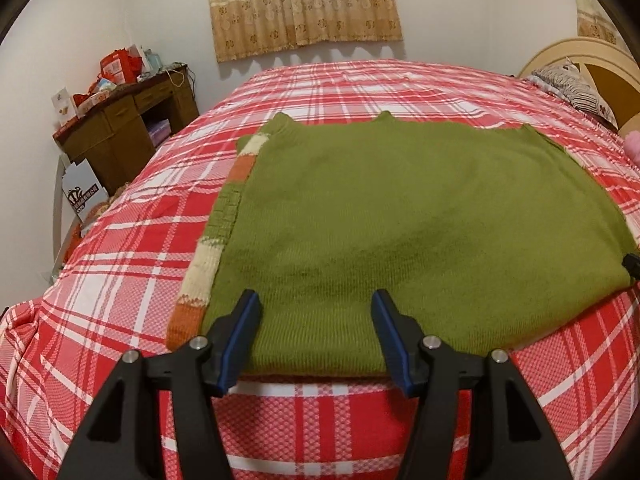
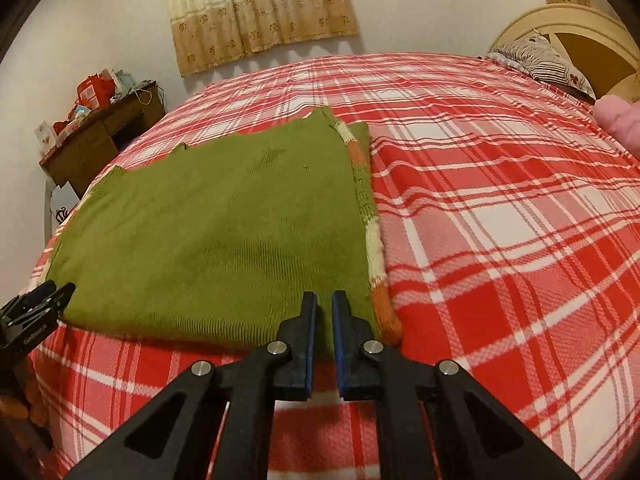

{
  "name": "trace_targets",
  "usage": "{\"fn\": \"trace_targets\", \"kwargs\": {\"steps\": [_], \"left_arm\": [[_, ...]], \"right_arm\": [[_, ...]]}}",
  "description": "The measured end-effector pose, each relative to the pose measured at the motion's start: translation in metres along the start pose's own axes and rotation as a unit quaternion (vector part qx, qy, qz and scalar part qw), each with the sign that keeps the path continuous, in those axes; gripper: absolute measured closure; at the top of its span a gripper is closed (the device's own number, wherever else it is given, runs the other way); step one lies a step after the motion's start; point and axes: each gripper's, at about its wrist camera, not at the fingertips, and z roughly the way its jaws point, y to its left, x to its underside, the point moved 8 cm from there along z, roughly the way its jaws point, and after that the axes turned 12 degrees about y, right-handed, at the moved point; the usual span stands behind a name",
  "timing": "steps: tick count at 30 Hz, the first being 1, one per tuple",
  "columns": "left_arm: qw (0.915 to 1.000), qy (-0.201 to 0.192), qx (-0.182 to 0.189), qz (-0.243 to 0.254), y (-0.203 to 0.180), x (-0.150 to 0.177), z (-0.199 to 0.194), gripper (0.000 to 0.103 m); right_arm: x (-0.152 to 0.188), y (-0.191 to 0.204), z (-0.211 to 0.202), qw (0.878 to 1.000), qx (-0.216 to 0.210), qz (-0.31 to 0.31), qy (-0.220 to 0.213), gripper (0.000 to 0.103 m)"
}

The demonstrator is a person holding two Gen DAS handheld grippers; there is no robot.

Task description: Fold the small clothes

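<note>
Sweater [image 1: 400, 216], green and folded flat, is lying on the plaid bedspread [image 1: 120, 248], its long axis running from the near bed edge toward the curtain [image 1: 304, 4]. Left gripper [image 1: 316, 308] is standing half open over the sweater's near hem. Right gripper [image 2: 324, 304] is pinching that hem, nearly closed. Cluttered desk [image 1: 124, 116] is standing left of the sweater.

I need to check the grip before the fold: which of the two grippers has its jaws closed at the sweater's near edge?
The right gripper: its jaws stand almost together at the green sweater's near edge. The left gripper stands wide open over that hem.
</note>
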Motion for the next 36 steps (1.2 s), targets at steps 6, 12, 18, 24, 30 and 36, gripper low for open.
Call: {"fn": "trace_targets", "kwargs": {"steps": [6,12,18,24,30,36], "left_arm": [[1.0,-0.005,-0.001,-0.002,-0.001,0.003,0.001,0.042],[1.0,-0.003,-0.002,-0.006,-0.002,0.005,-0.001,0.041],[0.9981,-0.005,0.034,-0.051,0.019,0.019,-0.019,0.037],[0.9848,-0.041,0.006,-0.168,0.075,0.019,-0.026,0.028],[0.9712,0.008,0.092,-0.22,0.073,0.019,0.001,0.028],[0.9701,0.005,0.146,-0.194,0.031,0.002,0.01,0.021]], "right_arm": [[0.001,0.039,-0.026,1.0,0.009,-0.023,-0.011,0.097],[-0.021,0.136,-0.014,0.993,-0.056,-0.101,-0.026,0.097],[-0.006,0.148,0.035,0.992,-0.063,-0.111,0.004,0.097],[-0.005,0.143,0.035,0.991,-0.082,-0.102,-0.006,0.097],[-0.004,0.145,0.036,0.991,-0.081,-0.107,-0.013,0.094],[-0.002,0.142,0.036,0.99,-0.104,-0.095,-0.012,0.094]]}}
